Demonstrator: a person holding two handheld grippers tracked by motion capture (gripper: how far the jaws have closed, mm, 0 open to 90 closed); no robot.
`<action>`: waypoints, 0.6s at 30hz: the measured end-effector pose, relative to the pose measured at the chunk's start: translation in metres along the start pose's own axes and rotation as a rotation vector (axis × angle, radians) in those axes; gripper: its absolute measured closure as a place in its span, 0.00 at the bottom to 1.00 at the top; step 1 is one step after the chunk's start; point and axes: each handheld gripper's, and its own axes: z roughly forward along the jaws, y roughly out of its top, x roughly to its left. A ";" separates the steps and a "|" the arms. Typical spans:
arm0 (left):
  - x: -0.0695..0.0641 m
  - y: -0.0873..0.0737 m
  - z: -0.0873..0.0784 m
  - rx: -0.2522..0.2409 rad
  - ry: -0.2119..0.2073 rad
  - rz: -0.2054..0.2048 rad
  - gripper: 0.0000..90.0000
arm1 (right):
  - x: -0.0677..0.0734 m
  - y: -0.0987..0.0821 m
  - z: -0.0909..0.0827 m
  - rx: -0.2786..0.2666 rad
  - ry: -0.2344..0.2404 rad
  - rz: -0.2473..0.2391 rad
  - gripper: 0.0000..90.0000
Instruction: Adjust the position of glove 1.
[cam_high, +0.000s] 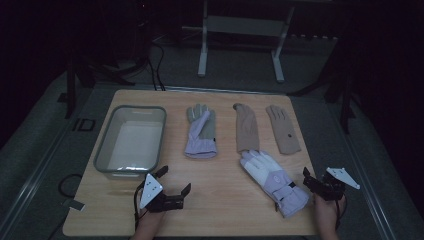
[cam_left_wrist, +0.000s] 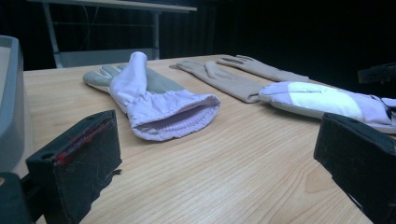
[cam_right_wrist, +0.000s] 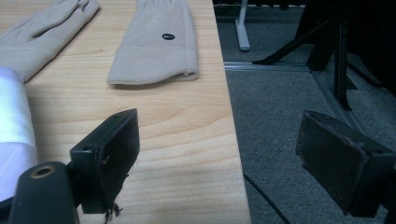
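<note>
High view: a grey rectangular plastic tub (cam_high: 131, 140) was seen at the left of the wooden table (cam_high: 220, 200), with nothing inside. The left gripper (cam_high: 176, 180) lay released just in front of the tub; the right gripper (cam_high: 306, 176) was held released at the table's right edge, beside the lilac-and-white padded glove (cam_high: 272, 180).

Left gripper view: the lilac-cuffed grey work glove (cam_left_wrist: 154, 105) lay ahead, apart from the jaws.

Right gripper view: two beige knitted gloves (cam_right_wrist: 154, 42) lay ahead, unobstructed.
</note>
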 end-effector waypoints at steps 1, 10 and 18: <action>0.001 0.000 0.000 -0.002 0.000 -0.003 0.01 | 0.000 0.000 0.000 0.001 -0.001 0.002 0.15; 0.001 0.000 0.000 -0.004 -0.001 -0.008 0.01 | -0.010 0.025 -0.013 -0.025 -0.029 -0.010 0.12; 0.001 0.000 0.000 0.002 -0.004 -0.004 0.01 | -0.012 0.074 -0.035 -0.059 0.016 -0.054 0.15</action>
